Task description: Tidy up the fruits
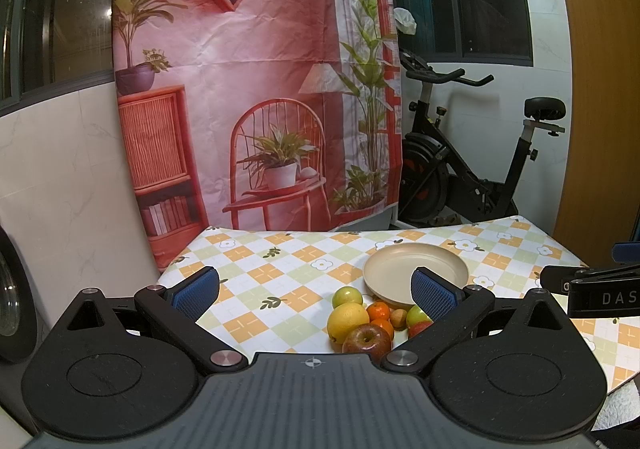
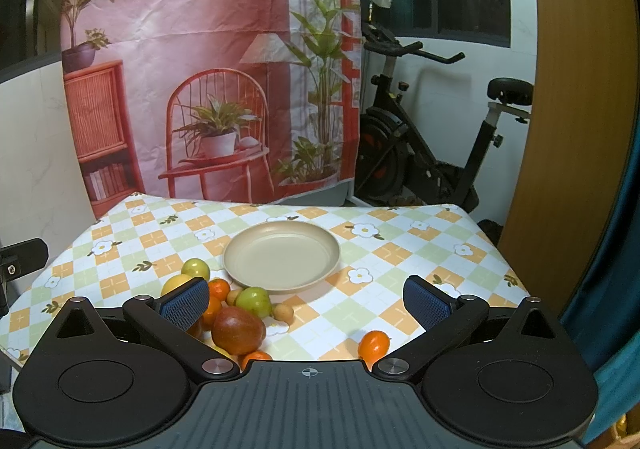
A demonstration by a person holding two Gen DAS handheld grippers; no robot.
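A beige plate [image 2: 282, 255] sits on the checked tablecloth [image 2: 400, 249] with nothing in it, its shallow bowl bare from rim to rim. All the fruit lies on the cloth just beside the plate's near-left edge, bunched in a tight cluster: a green apple [image 2: 195, 268] at the back, a yellow lemon [image 1: 347, 320] next to it, small tangerines [image 1: 378, 311] in the middle, a green-and-red apple [image 2: 253, 301] touching a dark red apple [image 2: 238, 330], and a small brown fruit [image 2: 283, 311] at the cluster's right edge, near the plate rim. One tangerine [image 2: 373, 345] lies on its own, well apart to the right of the pile, close to the table's near edge. The left gripper [image 1: 316, 292] hangs over the cluster with its blue-padded fingers spread wide and nothing between them. The right gripper [image 2: 307, 304] is likewise spread wide and holds nothing, its left pad above the pile.
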